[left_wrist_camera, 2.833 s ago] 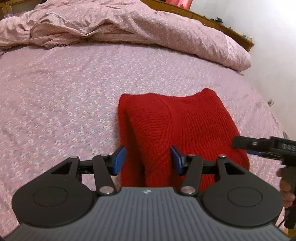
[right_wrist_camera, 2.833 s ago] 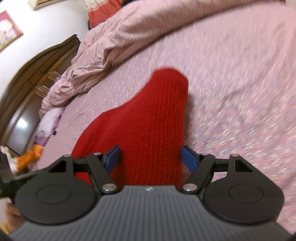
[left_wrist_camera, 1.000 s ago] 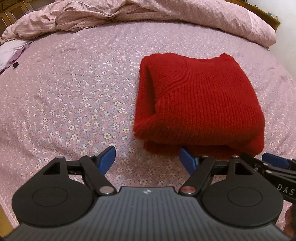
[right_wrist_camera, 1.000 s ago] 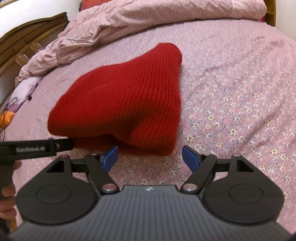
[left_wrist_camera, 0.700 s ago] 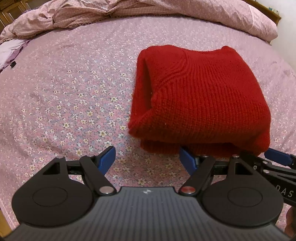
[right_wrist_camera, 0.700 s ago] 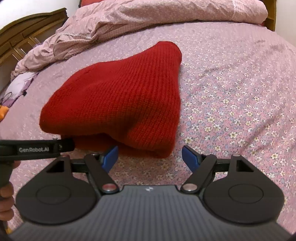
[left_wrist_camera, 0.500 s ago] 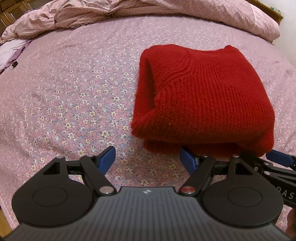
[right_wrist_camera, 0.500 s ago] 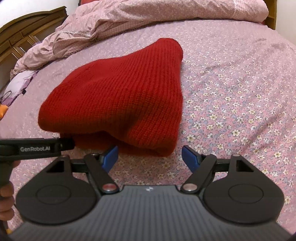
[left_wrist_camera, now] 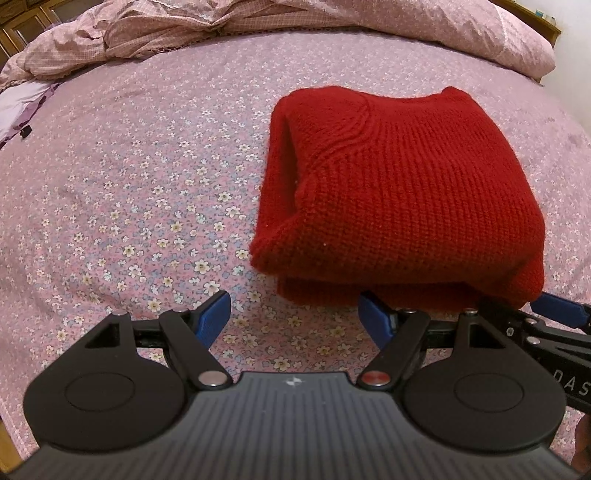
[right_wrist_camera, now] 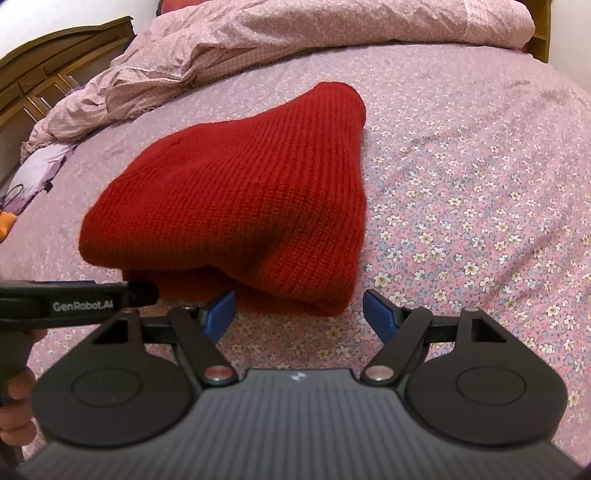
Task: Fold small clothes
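Observation:
A red knitted sweater [left_wrist_camera: 402, 192] lies folded into a thick rectangle on the flowered pink bedsheet [left_wrist_camera: 140, 177]; it also fills the middle of the right wrist view [right_wrist_camera: 240, 206]. My left gripper [left_wrist_camera: 295, 319] hovers open just short of the sweater's near left corner, nothing between its blue pads. My right gripper [right_wrist_camera: 299, 314] stands open in front of the sweater's near right corner, also holding nothing. The right gripper's blue tip [left_wrist_camera: 557, 310] shows at the lower right of the left wrist view. The left gripper's body [right_wrist_camera: 74, 299] shows at the left of the right wrist view.
A rumpled pink duvet [left_wrist_camera: 258, 18] lies along the far side of the bed. A pale purple garment [right_wrist_camera: 37, 166] rests at the left edge beside a wooden headboard [right_wrist_camera: 44, 74]. A hand [right_wrist_camera: 14, 410] holds the left gripper's handle.
Earlier both grippers had their pads around the sweater's folded edge. Both have since drawn back and up, leaving the sweater folded on the bed. Over the last second hardly anything shifted.

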Action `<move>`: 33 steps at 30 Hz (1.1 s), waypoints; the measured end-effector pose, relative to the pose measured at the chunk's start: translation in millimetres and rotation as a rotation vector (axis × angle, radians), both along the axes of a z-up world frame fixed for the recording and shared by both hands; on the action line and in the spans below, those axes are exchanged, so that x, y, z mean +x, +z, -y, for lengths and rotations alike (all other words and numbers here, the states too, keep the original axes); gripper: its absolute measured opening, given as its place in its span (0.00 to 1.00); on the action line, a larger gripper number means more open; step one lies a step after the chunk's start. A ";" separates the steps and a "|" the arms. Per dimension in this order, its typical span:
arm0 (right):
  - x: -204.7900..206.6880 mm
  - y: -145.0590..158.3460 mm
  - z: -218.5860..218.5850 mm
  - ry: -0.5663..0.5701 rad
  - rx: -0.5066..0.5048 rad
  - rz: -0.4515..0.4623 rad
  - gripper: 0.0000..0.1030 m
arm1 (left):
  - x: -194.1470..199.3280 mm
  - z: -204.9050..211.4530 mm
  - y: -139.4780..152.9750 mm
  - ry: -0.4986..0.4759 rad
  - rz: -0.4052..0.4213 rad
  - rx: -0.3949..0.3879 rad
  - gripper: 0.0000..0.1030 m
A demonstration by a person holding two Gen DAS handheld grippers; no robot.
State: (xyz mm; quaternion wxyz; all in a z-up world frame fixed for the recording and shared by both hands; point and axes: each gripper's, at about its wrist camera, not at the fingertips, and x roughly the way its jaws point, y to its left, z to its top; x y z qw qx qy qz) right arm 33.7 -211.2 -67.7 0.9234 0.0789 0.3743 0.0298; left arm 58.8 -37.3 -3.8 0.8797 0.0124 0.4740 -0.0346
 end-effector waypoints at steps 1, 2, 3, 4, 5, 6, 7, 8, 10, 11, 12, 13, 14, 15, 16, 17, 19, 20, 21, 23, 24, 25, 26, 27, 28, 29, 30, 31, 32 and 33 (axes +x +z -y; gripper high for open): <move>0.0 0.0 0.0 0.000 0.000 0.000 0.75 | -0.3 0.3 -0.1 0.000 0.002 -0.002 0.78; 0.0 -0.1 -0.3 -0.001 0.000 0.000 0.75 | -0.9 0.6 -0.2 -0.003 0.005 -0.007 0.78; -0.1 -0.1 -0.3 -0.002 0.000 0.002 0.75 | -1.2 1.0 -0.4 -0.007 0.005 -0.012 0.78; -0.3 -0.4 -0.2 -0.004 0.001 0.002 0.75 | -1.5 1.7 -0.8 -0.008 0.005 -0.015 0.78; -0.2 -0.6 -0.3 -0.005 0.001 0.000 0.75 | -2.0 2.0 -1.3 -0.010 0.004 -0.019 0.78; -0.5 -1.1 -0.4 -0.005 0.002 0.000 0.75 | -2.5 2.6 -1.6 -0.013 0.003 -0.022 0.78; -0.9 -1.7 -0.4 -0.006 0.003 0.001 0.75 | -3.1 2.8 -2.1 -0.015 0.002 -0.025 0.78; -0.8 -2.2 -0.5 -0.007 0.003 -0.001 0.75 | -3.5 3.0 -2.5 -0.015 0.000 -0.027 0.78; -0.8 -3.0 -1.2 -0.008 0.003 -0.004 0.75 | -4.8 3.6 -3.0 -0.019 -0.001 -0.033 0.78; -0.9 -2.9 -1.4 -0.007 0.004 -0.003 0.75 | -5.0 4.0 -3.0 -0.020 -0.001 -0.032 0.78; -0.9 -2.8 -1.6 -0.006 0.004 -0.002 0.75 | -4.9 3.7 -3.3 -0.021 -0.001 -0.031 0.78; -1.2 -2.5 -1.8 -0.006 0.005 0.000 0.75 | -5.1 3.6 -3.6 -0.021 0.000 -0.031 0.78; -1.7 -2.3 -1.9 -0.004 0.006 0.002 0.75 | -5.3 3.3 -3.7 -0.019 0.000 -0.033 0.78; -2.1 -2.1 -2.2 -0.003 0.006 0.003 0.75 | -5.3 2.9 -3.8 -0.017 0.000 -0.035 0.78; -2.3 -1.7 -2.2 -0.003 0.006 0.004 0.75 | -5.2 2.6 -4.2 -0.016 -0.001 -0.037 0.78; -2.8 -1.6 -2.4 -0.004 0.007 0.006 0.75 | -5.2 2.2 -4.3 -0.015 -0.001 -0.039 0.78; -3.2 -1.2 -2.3 -0.005 0.009 0.008 0.75 | -5.0 1.7 -4.9 -0.013 -0.002 -0.038 0.78; -3.5 -1.2 -2.7 -0.005 0.009 0.008 0.75 | -5.3 1.5 -5.0 -0.012 -0.003 -0.038 0.78; -3.6 -1.4 -2.9 -0.004 0.009 0.008 0.75 | -5.6 1.6 -5.4 -0.011 -0.003 -0.039 0.78; -3.5 -2.1 -2.9 -0.003 0.010 0.006 0.75 | -5.6 1.8 -5.5 -0.011 -0.006 -0.040 0.78; -3.5 -2.5 -2.9 -0.003 0.012 0.004 0.75 | -5.6 1.5 -5.7 -0.011 -0.006 -0.039 0.78; -3.9 -2.9 -3.1 -0.005 0.014 0.003 0.75 | -5.6 1.6 -5.5 -0.012 -0.006 -0.039 0.78; -3.8 -3.3 -2.7 -0.005 0.018 0.001 0.75 | -5.5 1.6 -5.8 -0.013 -0.006 -0.037 0.78; -4.2 -3.6 -3.1 -0.006 0.020 0.001 0.75 | -5.3 1.6 -6.3 -0.013 -0.007 -0.037 0.78; -4.1 -3.9 -2.9 -0.007 0.021 0.000 0.75 | -5.2 2.1 -6.4 -0.012 -0.009 -0.037 0.78; -4.0 -4.0 -2.6 -0.008 0.021 0.000 0.75 | -5.0 2.0 -6.6 -0.011 -0.010 -0.038 0.78; -4.1 -4.0 -2.4 -0.009 0.021 0.000 0.75 | -4.8 2.3 -7.1 -0.011 -0.011 -0.038 0.78; -4.2 -4.0 -2.1 -0.010 0.023 0.000 0.75 | -4.7 2.3 -7.6 -0.010 -0.012 -0.039 0.78; -4.4 -4.1 -1.9 -0.011 0.024 0.000 0.75 | -4.7 2.3 -7.8 -0.010 -0.012 -0.039 0.78; -4.5 -4.1 -2.0 -0.012 0.025 0.000 0.75 | -4.9 2.2 -8.1 -0.010 -0.012 -0.039 0.78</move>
